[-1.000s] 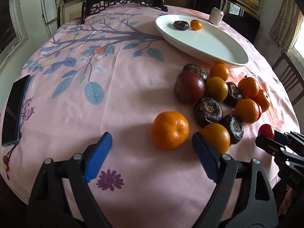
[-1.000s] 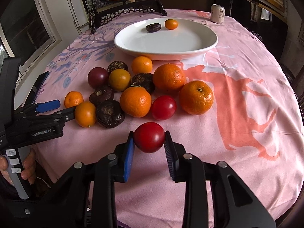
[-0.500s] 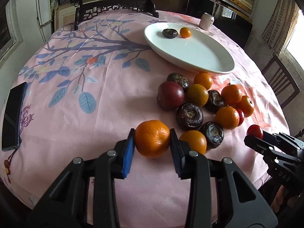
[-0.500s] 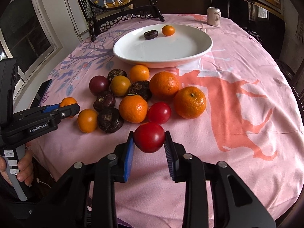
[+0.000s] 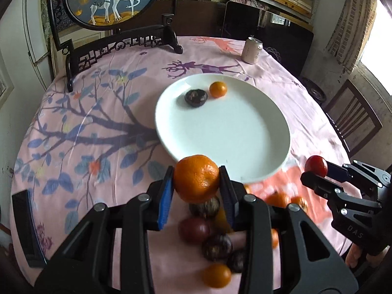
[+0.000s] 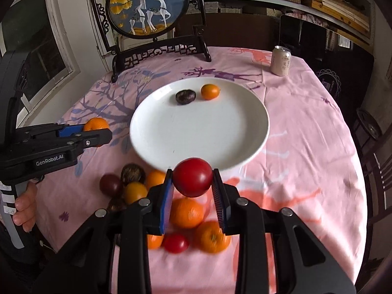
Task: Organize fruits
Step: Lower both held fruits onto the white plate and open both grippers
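Left gripper (image 5: 196, 180) sits lower centre of its own view, raised off the tablecloth (image 5: 98, 132), jaws pinching an orange mandarin (image 5: 196, 178) between the blue pads. The mandarin overlaps the near rim of the white plate (image 5: 245, 132) in the frame.

Right gripper (image 6: 192, 180) holds the same pose in its own view: lower centre, lifted, jaws clamped on a red tomato (image 6: 192, 177), which sits just at the plate's near edge in the picture.

On the plate, toward the upper part: one dark round fruit (image 5: 196, 97) and one small orange fruit (image 5: 218, 89), close beside each other.

The rest of the fruit pile (image 6: 171, 210) lies on the cloth below the plate, blurred in both views; oranges, dark fruits and one more red tomato are discernible.

Cross-view notes:
- Left wrist view shows the right gripper at the right edge, with the tomato at its tip, and a dark phone (image 5: 27, 227) at the lower left.
- Right wrist view shows the left gripper at left centre with the mandarin partly hidden, plus the person's left hand (image 6: 24, 203) on the handle.
- Both show a drink can (image 6: 281, 60) at upper right and a framed deer screen (image 6: 147, 5) at the top.
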{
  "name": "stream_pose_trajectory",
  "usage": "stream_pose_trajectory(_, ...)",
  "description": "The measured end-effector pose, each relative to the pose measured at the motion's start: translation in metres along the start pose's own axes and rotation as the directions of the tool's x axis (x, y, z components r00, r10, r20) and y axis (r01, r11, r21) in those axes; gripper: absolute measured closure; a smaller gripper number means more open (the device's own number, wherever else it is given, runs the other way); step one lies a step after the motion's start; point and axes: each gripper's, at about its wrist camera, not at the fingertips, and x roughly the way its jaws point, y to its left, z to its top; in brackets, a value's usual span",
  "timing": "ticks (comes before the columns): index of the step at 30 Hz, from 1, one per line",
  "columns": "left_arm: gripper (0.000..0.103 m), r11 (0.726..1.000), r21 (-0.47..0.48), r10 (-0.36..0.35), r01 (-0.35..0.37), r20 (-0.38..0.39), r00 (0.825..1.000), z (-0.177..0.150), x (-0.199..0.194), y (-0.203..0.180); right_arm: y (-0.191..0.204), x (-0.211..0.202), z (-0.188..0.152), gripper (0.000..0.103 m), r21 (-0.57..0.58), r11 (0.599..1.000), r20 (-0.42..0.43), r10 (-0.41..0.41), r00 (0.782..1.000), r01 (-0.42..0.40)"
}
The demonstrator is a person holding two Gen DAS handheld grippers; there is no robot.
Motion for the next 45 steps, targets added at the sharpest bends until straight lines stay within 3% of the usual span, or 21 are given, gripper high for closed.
stream_pose_trajectory(6,0.067,0.997,-0.044,0.062,-0.065,-0.065,0.996,0.073,0.082,0.007,-0.026,0.073,0.076,0.072,-0.014,0.998,-0.033,-0.054,0.998,0.054)
stream_pose_trajectory(11,0.066,0.996,-0.067,0.051,-0.06,-0.119,0.992,0.087,0.124,0.012,-0.04,0.135,0.099,0.072,-0.008,1.0,-0.122,-0.025,0.992,0.025)
stream_pose_trajectory(17,0.066,0.996,-0.077,0.043,-0.054,-0.134,0.99,0.093,0.139,0.015,-0.041,0.161,0.108,0.071,-0.011,1.0,-0.151,-0.022,0.988,0.02)
stream_pose_trajectory(18,0.061,0.995,-0.082,0.042,-0.053,-0.13,0.991,0.095,0.139,0.016,-0.04,0.162,0.109,0.058,-0.019,0.999,-0.151,-0.029,0.988,0.026)
stream_pose_trajectory(19,0.048,0.995,-0.09,0.042,-0.053,-0.12,0.992,0.097,0.136,0.017,-0.038,0.16,0.109,0.046,-0.034,0.998,-0.141,-0.06,0.988,0.055)
stream_pose_trajectory(21,0.028,0.994,-0.098,0.043,-0.051,-0.083,0.996,0.099,0.124,0.019,-0.036,0.15,0.109,0.045,-0.072,0.989,-0.099,-0.138,0.986,0.131)
stream_pose_trajectory(23,0.027,0.994,-0.096,0.04,-0.044,-0.049,0.998,0.098,0.106,0.019,-0.036,0.136,0.107,0.045,-0.087,0.987,-0.096,-0.144,0.985,0.136)
stream_pose_trajectory(27,0.025,0.996,-0.091,0.006,-0.007,-0.007,1.0,0.077,0.059,0.014,-0.033,0.092,0.083,0.042,-0.066,0.991,-0.103,-0.125,0.987,0.119)
stream_pose_trajectory(29,0.021,0.997,-0.073,0.009,-0.007,0.026,1.0,0.054,0.03,0.009,-0.028,0.066,0.061,0.042,-0.052,0.992,-0.102,-0.117,0.988,0.112)
stream_pose_trajectory(34,0.016,0.998,-0.068,0.018,-0.01,0.115,0.993,-0.019,-0.027,0.004,-0.01,0.01,-0.011,0.027,-0.012,0.993,-0.034,-0.12,0.992,0.12)
stream_pose_trajectory(39,0.016,0.996,-0.087,0.011,0.001,0.139,0.99,-0.083,-0.052,0.009,0.002,-0.023,-0.065,0.016,0.064,0.988,0.005,-0.138,0.99,0.137)
stream_pose_trajectory(45,0.012,0.997,-0.059,0.048,-0.039,0.158,0.986,-0.117,-0.068,0.004,0.009,-0.038,-0.086,0.016,0.078,0.987,0.0,-0.141,0.99,0.14)
